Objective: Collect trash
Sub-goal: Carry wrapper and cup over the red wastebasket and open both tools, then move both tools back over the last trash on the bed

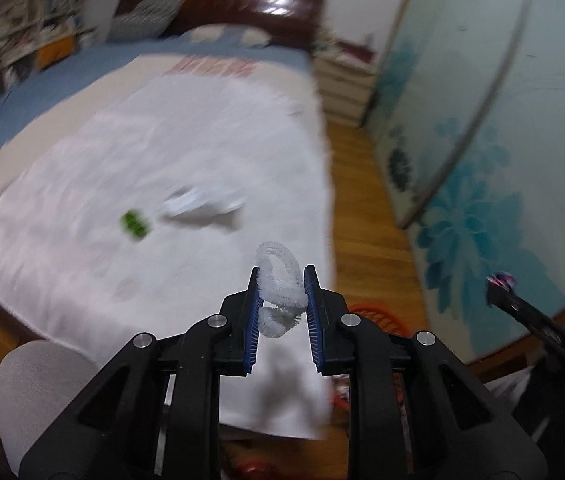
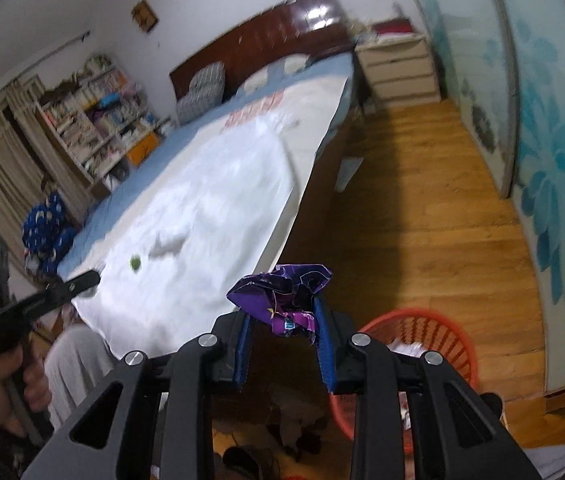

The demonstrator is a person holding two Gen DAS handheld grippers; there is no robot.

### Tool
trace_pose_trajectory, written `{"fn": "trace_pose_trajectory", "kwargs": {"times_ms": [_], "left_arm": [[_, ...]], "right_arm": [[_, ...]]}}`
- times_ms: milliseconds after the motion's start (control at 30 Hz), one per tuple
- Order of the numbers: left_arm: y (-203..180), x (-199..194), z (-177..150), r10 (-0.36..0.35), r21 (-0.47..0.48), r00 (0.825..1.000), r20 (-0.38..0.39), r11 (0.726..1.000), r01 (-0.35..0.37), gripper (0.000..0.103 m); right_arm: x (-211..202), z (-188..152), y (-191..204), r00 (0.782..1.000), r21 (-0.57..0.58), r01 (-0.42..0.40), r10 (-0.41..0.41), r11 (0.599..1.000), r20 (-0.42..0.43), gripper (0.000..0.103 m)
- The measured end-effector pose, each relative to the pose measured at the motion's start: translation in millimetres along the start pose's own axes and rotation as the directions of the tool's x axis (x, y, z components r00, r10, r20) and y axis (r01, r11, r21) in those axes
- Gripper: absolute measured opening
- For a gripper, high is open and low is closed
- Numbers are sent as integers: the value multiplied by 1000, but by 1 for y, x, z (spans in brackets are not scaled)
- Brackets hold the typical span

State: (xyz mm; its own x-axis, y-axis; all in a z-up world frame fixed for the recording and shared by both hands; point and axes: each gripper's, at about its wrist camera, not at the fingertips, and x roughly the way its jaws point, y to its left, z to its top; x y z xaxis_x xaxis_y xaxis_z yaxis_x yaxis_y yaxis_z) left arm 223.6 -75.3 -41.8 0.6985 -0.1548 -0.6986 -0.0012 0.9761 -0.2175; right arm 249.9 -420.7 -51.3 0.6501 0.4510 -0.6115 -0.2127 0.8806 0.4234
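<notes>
right wrist: purple wrapper [image 2: 282, 300] pinched between fingertips [image 2: 324, 320].

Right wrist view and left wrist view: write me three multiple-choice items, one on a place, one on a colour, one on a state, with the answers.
1. Where does the red basket stand?
A. On the wooden floor beside the bed
B. On the bed
C. On the bookshelf

2. What colour is the crumpled wrapper in the right hand-held gripper?
A. Yellow
B. Purple
C. Orange

3. What is the state of the left hand-held gripper?
A. Open and holding nothing
B. Shut on a green scrap
C. Shut on a white fuzzy strip

Answers:
1 A: the basket sits low on the floor boards, off the white sheet.
2 B: the wrapper between the blue pads is purple.
3 C: the looped white strip is pinched between the pads, while the green scrap lies on the sheet.
</notes>
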Motion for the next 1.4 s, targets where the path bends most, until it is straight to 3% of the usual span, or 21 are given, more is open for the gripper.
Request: {"fn": "trace_pose_trajectory", "kwargs": {"times_ms": [233,433,533,667,733,800,867,967,1067,1167,1233,1400], "left_arm": [[-103,6,-3,-140,210,990,-4,968,138,21],[-157,75,-16,-195,292,978,-74,934,208,21],[-171,118,-31,-174,289,978,-119,936,202,21],[-172,176,-58,-195,223,949,-247,942,252,21],[-173,206,-77,-157,229,938,-309,945,234,21],[-175,229,-93,-133,240,924,-358,944,229,21],[-177,242,-104,-109,247,911,-398,944,221,21],[-179,243,-111,-103,248,909,-403,944,217,24],[-182,239,-112,-99,263,916,-388,941,214,37],[-180,234,-108,-109,251,921,-374,944,213,61],[-174,229,-106,-104,238,928,-359,951,199,79],[-160,216,-105,-86,219,933,-349,961,170,80]], "right_arm": [[-51,16,-27,994,-16,75,-74,997,81,29],[-55,2,-70,989,54,133,-136,990,65,29],[-40,-7,-93,987,108,156,-158,982,11,29],[-12,-17,-119,976,144,213,-203,966,-81,29],[13,-23,-131,959,151,264,-242,953,-147,29],[40,-29,-142,954,189,261,-222,947,-204,29],[53,-36,-146,948,202,262,-212,944,-237,29],[66,-43,-149,944,219,257,-195,941,-267,31],[66,-45,-150,954,259,228,-163,939,-250,33],[65,-46,-154,960,297,217,-147,930,-240,41],[64,-48,-156,962,310,216,-147,926,-229,61],[65,-52,-154,961,321,212,-137,923,-239,64]]}}
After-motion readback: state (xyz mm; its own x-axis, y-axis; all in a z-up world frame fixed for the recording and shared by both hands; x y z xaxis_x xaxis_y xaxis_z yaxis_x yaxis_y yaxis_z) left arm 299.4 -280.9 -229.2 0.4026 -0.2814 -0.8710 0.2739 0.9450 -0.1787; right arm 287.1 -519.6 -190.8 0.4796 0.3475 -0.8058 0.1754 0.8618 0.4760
